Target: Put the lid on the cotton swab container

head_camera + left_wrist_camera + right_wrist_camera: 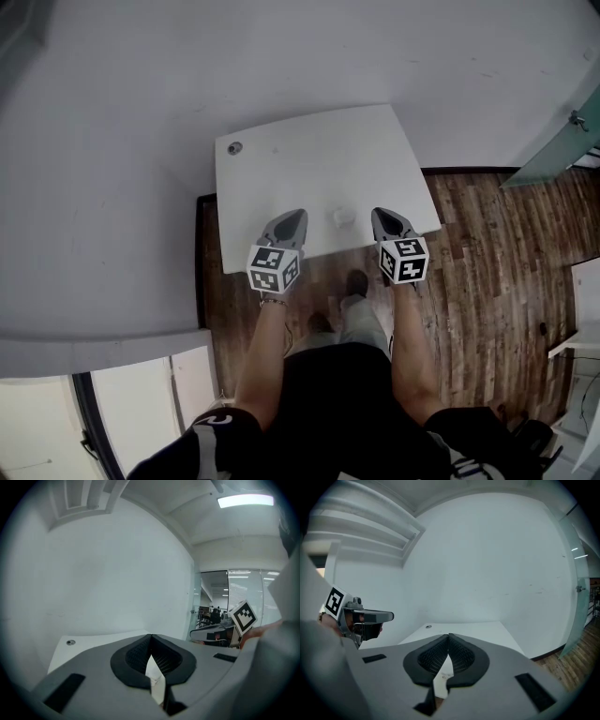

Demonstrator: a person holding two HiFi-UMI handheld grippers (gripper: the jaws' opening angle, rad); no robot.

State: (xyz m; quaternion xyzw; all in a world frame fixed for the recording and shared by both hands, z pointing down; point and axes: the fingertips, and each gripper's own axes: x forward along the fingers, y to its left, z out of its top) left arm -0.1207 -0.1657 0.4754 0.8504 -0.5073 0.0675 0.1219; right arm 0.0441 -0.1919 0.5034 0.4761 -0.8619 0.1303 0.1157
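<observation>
Tools, count two, both grey with black ribbed pads. Left tool [296, 217] [151, 639]: jaws closed tip to tip in its own view, nothing gripped between the pads; only a narrow sliver of white bench top shows through the gap behind them. Right tool [382, 217] [449, 637]: same condition, pads pressed together and empty.

Marker cubes, count two, one at the back of each tool. Left cube [273, 267] [334, 601] and right cube [404, 260] [244, 616] carry black-and-white square patterns. That pattern is the only print that can be made out.

White rectangular bench [309, 159], count one, set against a pale wall. Both tools hover over its near edge, side by side and well apart, pointing toward the wall.

Small pale round container [343, 217], count one. It sits on the bench between the two tool tips, about level with them, slightly nearer the right tool, touching neither. It is too small in the head view to tell whether a lid is on it or to read any label. Neither gripper view shows it clearly.

Round grey cable grommet [234, 148] [70, 642] [428, 626], count one, in the far bench corner, ahead of the left tool.

Dark wood plank floor [487, 281] lies beneath and to the right of the right tool. Dark shoes, count two [357, 281], stand on it behind the tools.
</observation>
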